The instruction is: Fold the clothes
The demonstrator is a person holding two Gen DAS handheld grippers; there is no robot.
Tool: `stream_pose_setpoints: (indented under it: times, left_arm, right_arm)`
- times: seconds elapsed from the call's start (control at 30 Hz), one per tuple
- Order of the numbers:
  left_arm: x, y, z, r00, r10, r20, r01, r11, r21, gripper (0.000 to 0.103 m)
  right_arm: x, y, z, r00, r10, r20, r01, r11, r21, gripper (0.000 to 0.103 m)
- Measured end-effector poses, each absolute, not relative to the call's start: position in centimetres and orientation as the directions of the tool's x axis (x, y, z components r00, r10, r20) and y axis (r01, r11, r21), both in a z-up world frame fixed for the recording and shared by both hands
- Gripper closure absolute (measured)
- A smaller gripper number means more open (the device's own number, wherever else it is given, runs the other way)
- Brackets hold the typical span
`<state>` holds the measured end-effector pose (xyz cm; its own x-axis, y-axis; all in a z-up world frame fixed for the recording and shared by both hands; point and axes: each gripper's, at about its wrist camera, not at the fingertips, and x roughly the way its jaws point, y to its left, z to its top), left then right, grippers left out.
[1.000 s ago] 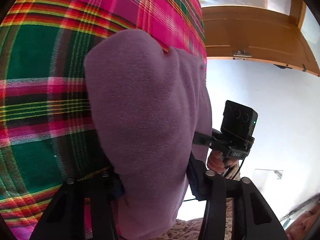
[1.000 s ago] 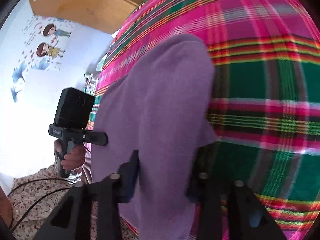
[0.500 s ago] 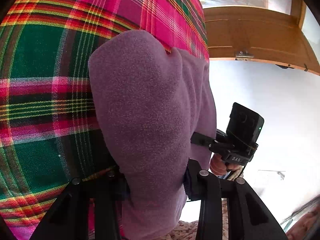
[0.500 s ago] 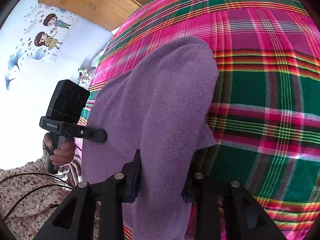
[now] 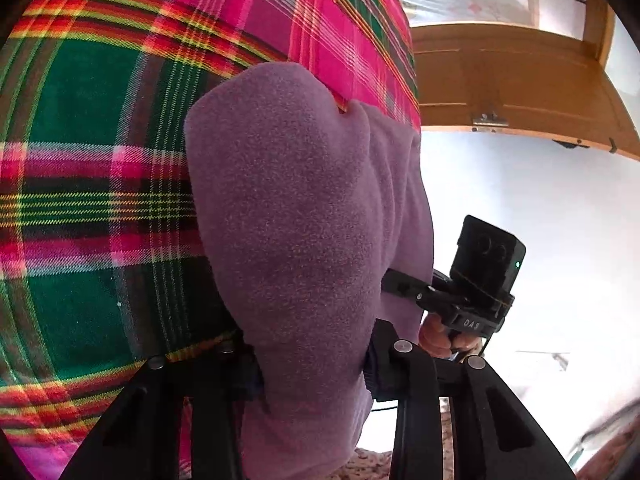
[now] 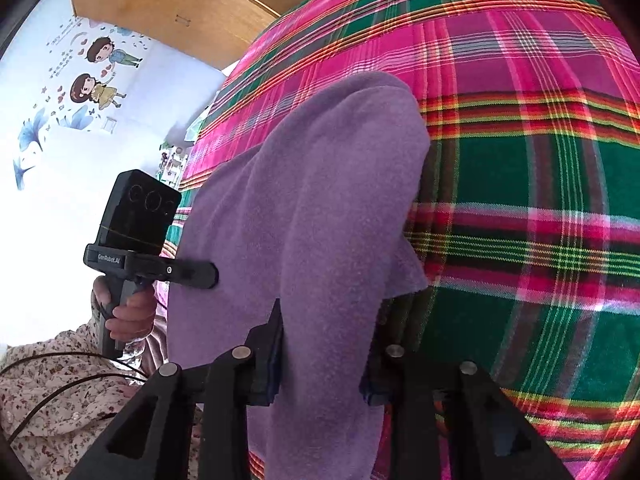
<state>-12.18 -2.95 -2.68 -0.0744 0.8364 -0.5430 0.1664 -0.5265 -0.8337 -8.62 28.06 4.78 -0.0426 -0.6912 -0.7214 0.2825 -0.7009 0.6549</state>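
Observation:
A purple fleece garment (image 5: 304, 220) hangs in a thick fold over a pink and green plaid bedspread (image 5: 80, 168). My left gripper (image 5: 312, 364) has the fold between its pads, and its jaws are closing onto the fleece. In the right wrist view the same garment (image 6: 320, 200) bulges up from my right gripper (image 6: 320, 364), whose jaws are also closing, with the pads pressing the cloth from both sides. Each view shows the other gripper's black body, held by a hand (image 5: 436, 336) (image 6: 128, 312), with its fingertips hidden in the fleece.
The plaid bedspread (image 6: 540, 168) covers the whole bed. A wooden door or panel (image 5: 500, 80) stands behind a white wall. Cartoon stickers (image 6: 96, 76) mark the other wall below a wooden cabinet (image 6: 168, 0). A floral sleeve (image 6: 60, 384) and black cables lie low on the left.
Both pairs of jaws have narrowed around the purple fold. In the left wrist view the right gripper's body has drifted right and lower. The garment has hardly shifted.

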Motion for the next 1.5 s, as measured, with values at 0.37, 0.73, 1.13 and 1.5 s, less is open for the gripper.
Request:
stream_pose_setpoints:
  times: [0.37, 0.73, 1.13, 1.5]
  left_arm:
    - [-14.4, -2.6, -2.9, -0.093, 0.840, -0.535, 0.163, -0.517, -0.840, 0.066]
    - [-17.5, -2.3, -2.9, -0.104, 0.834, -0.542, 0.168, -0.523, -0.836, 0.066]
    - [-23.0, -4.2, -1.6, -0.124, 0.840, -0.528, 0.108, -0.518, -0.849, 0.066]
    - [-17.4, -10.2, -2.1, -0.182, 0.827, -0.531, 0.109, -0.520, -0.847, 0.066]
  right_arm:
    - [-7.9, 27.9, 4.8, -0.106, -0.688, -0.718, 0.264, -0.715, 0.647, 0.074]
    - [-7.0, 27.2, 5.4, -0.180, -0.649, -0.739, 0.247, -0.757, 0.605, 0.074]
    - [-6.5, 25.4, 7.2, -0.232, -0.621, -0.748, 0.256, -0.781, 0.569, 0.075]
    - [-8.8, 19.6, 8.0, -0.217, -0.645, -0.732, 0.307, -0.757, 0.576, 0.075]
